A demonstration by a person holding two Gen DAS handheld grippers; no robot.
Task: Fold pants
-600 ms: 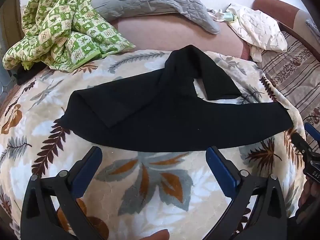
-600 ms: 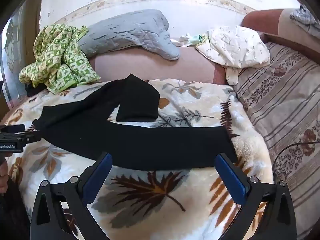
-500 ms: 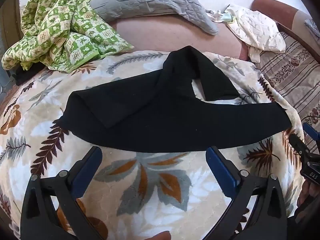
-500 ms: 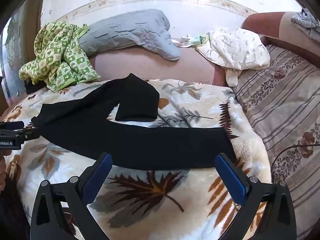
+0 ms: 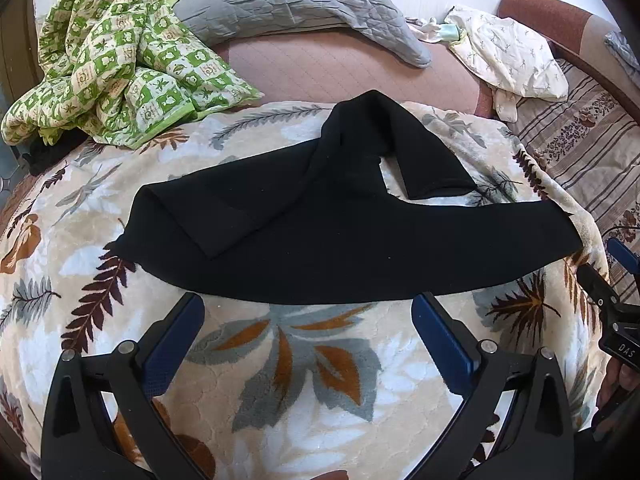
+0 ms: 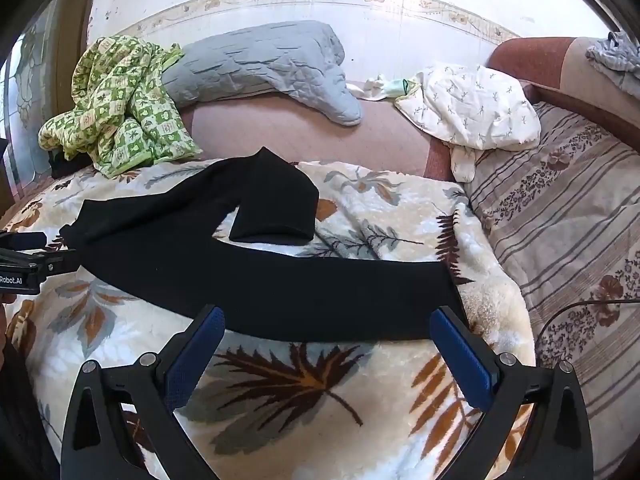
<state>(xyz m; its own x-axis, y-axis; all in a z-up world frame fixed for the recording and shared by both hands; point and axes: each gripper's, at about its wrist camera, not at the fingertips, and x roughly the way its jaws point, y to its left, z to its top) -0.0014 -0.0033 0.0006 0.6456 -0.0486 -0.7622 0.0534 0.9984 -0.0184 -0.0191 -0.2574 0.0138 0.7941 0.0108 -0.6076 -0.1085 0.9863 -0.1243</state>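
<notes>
Black pants (image 5: 340, 240) on a cream leaf-patterned blanket (image 5: 300, 380); green checked quilt (image 5: 116, 76); grey pillow (image 5: 288, 4).

Both grippers are spread as wide as they go, nothing between the fingers on either one. The left gripper (image 5: 308, 316) is tipped down pretty steeply, its blue-padded fingers (image 5: 176, 340) held apart in the air. The right gripper (image 6: 326, 332) is angled down too, a bit shallower, with its fingers (image 6: 460, 356) just as wide. You can see each gripper at the edge of the other's camera, and a bit of hand (image 5: 618, 380) behind the right one.
</notes>
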